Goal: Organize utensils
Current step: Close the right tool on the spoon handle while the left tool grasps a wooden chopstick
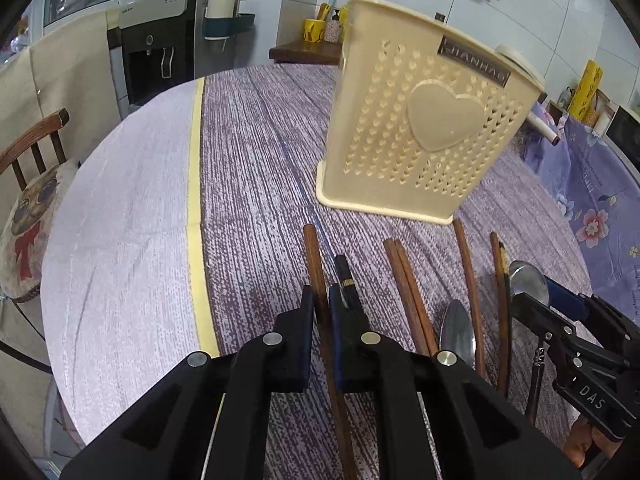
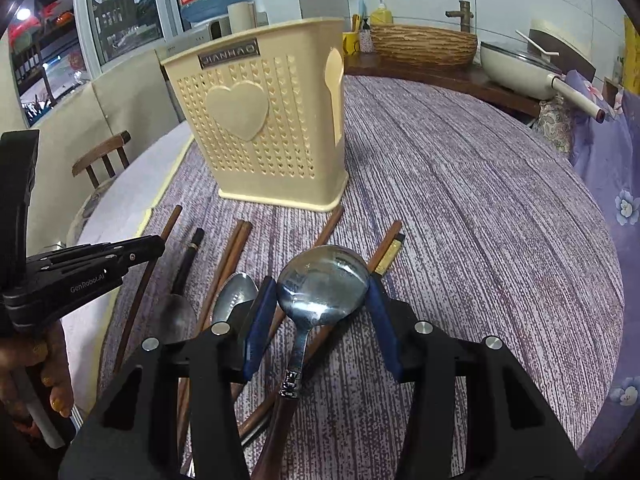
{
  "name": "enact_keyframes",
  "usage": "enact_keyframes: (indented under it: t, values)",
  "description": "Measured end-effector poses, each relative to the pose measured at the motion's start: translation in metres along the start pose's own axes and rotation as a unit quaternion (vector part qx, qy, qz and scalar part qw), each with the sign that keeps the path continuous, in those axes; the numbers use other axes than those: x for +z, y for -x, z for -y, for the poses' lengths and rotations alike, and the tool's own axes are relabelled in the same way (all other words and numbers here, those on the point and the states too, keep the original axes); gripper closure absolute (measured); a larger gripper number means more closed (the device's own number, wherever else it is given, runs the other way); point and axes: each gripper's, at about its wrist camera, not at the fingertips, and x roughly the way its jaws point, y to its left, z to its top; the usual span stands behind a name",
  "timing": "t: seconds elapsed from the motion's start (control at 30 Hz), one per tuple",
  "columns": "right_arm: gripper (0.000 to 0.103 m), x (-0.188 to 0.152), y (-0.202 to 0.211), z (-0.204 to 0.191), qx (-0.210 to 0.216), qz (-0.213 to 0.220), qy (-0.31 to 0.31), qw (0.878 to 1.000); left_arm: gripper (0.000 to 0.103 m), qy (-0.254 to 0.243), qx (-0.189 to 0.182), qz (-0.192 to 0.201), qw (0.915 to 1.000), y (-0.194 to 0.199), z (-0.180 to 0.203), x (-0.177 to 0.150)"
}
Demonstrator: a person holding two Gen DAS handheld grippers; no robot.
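Chopsticks and spoons lie in a loose row on the purple striped tablecloth [image 1: 256,128], just in front of the cream utensil holder [image 1: 424,120]. Most of them point their long way toward the holder.

The holder stands upright, full of small heart holes with one big heart on its front. A dark plate near its top reads "JIANHAO". Behind it are a yellow mug [image 1: 314,30], a woven basket [image 2: 424,46] and a white pan [image 2: 516,68]. A wooden chair [image 1: 36,148] stands off to the holder's left side.

The left gripper [image 1: 322,300] has its blue pads squeezed together on a brown chopstick [image 1: 314,260], the one farthest left from the holder. That stick runs straight toward the holder's left corner. A black chopstick with a gold band [image 1: 344,276] lies right beside it, and it may touch the gripper's finger, but that spot is hard to see.

The right gripper [image 2: 322,300] sits in front of the holder's right corner. Its pads press on the two sides of a big round spoon [image 2: 322,290]. The bowl faces up and points at the holder, and its brown handle runs back under the gripper. "DAS" is printed on that gripper's side, and "GenRobot.AI" on the left one. A smaller spoon [image 2: 236,298] lies just left of the big spoon.
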Motion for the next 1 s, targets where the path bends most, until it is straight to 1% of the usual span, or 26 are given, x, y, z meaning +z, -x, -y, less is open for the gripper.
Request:
enact_keyframes:
  t: [0.17, 0.37, 0.63, 1.0]
  values:
    - [0.056, 0.004, 0.016, -0.002, 0.015, 0.032, 0.004, 0.999, 0.095, 0.004, -0.019, 0.034, 0.9992, 0.024, -0.002, 0.008]
    - [0.056, 0.011, 0.042, -0.002, 0.032, 0.071, 0.003, 0.997, 0.095, -0.002, -0.04, 0.08, 0.996, 0.057, 0.002, 0.014]
    - [0.056, 0.018, 0.071, -0.005, 0.045, 0.117, 0.009, 0.992, 0.095, -0.011, -0.052, 0.117, 0.9917, 0.085, 0.005, 0.019]
    - [0.056, 0.024, 0.088, -0.013, 0.044, 0.14, 0.022, 0.989, 0.095, -0.015, -0.061, 0.161, 0.985, 0.11, 0.007, 0.025]
